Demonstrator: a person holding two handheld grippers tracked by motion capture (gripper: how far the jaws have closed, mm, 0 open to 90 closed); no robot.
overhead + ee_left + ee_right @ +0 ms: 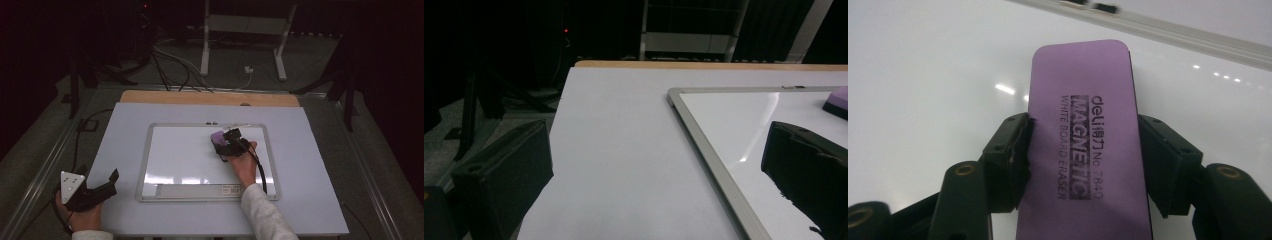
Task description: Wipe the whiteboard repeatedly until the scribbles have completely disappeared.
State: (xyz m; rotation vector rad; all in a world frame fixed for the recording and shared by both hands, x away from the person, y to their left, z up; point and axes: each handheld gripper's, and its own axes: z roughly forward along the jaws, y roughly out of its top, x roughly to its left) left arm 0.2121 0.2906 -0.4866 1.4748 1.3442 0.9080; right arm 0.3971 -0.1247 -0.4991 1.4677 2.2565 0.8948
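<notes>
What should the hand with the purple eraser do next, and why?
Probably slide it across the board. The right tool already clamps the purple eraser by its long sides, flat on the whiteboard near its far edge, so a wiping stroke towards the person looks the likely next move.

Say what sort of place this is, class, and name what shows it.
Probably a recording lab, not a classroom: a whiteboard on a covered table, hand-held grippers trailing cables, loose cables and stand legs on a dark floor.

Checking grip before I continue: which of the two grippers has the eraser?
The right gripper, jaws clamped on the purple eraser over the whiteboard; the left gripper is open, off the board.
</notes>
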